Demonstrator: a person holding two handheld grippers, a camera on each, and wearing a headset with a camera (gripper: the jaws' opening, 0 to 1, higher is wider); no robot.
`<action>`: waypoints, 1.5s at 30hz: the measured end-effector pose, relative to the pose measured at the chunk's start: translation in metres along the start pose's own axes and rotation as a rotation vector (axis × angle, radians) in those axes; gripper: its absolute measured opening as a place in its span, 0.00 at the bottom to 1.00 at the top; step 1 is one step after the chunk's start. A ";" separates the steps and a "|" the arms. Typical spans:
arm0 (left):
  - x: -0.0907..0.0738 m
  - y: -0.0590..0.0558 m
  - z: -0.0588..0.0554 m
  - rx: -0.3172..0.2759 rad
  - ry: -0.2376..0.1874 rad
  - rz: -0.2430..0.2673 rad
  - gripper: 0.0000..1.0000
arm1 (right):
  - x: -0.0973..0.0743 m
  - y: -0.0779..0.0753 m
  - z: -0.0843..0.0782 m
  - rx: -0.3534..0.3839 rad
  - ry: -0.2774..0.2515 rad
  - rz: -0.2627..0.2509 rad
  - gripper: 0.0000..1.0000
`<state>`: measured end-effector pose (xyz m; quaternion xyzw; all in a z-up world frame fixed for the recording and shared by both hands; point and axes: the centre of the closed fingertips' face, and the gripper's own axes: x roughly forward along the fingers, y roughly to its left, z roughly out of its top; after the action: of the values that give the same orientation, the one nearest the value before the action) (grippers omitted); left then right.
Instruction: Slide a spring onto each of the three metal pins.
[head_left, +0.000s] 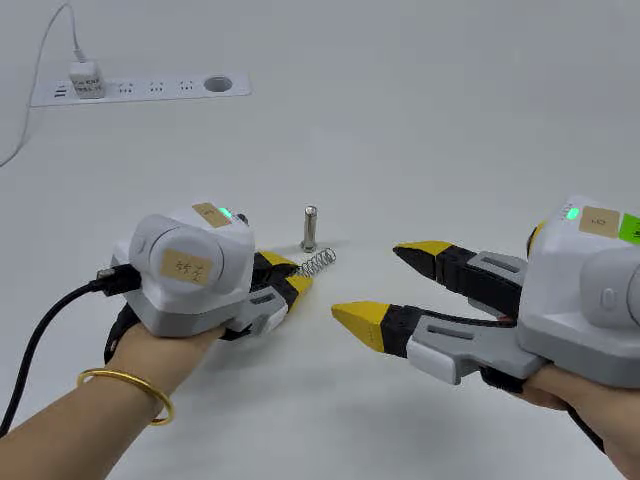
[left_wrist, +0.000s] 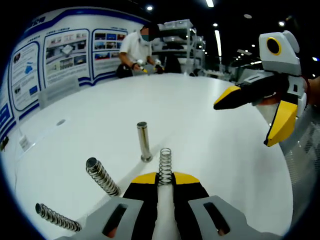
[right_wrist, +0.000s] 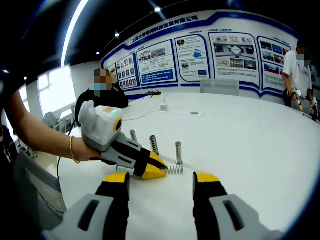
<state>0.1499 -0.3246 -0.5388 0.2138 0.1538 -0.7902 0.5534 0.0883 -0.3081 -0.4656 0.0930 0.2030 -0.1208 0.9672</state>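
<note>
Closest to the head camera is the right hand-held gripper (head_left: 378, 283), a white-and-grey body with black jaws tipped in yellow, held at the near right of the white surface (head_left: 420, 130). Its jaws stand wide apart with nothing between them and point left toward the middle of the scene.

At the near left, a hand wearing a thin gold bangle (head_left: 125, 385) holds the left hand-held gripper (head_left: 297, 282), with a black cable (head_left: 40, 340) trailing from its back. Its yellow-tipped jaws are pressed together on one end of a small coiled steel spring (head_left: 317, 262), which sticks out past the tips toward the far right. In the left gripper view the spring rises straight out from between the closed tips.

Just beyond the spring, a short bare metal pin (head_left: 310, 228) stands upright on the surface. The spring's free end lies close by the foot of this pin, on its right; whether the two touch cannot be told.

In the left gripper view, two spring-wrapped metal pins (left_wrist: 102, 176) stand to the near left of the bare pin, each with a coil around its shaft. In the right gripper view they stand just behind the left hand-held gripper.

At the far left of the surface lies a white power strip (head_left: 140, 88) with a white plug (head_left: 85, 78) seated in it.
</note>
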 end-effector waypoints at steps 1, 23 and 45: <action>-0.001 -0.001 0.000 0.014 0.002 -0.001 0.10 | 0.000 -0.001 0.000 0.002 -0.001 0.001 0.51; -0.055 -0.015 0.037 0.065 -0.129 0.016 0.10 | -0.004 0.000 0.026 0.140 -0.066 0.010 0.48; -0.097 -0.026 0.043 -0.052 -0.276 -0.003 0.10 | 0.015 0.037 0.043 0.216 -0.062 0.166 0.37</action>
<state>0.1469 -0.2581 -0.4527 0.0885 0.0967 -0.8089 0.5732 0.1277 -0.2857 -0.4286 0.2092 0.1504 -0.0641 0.9641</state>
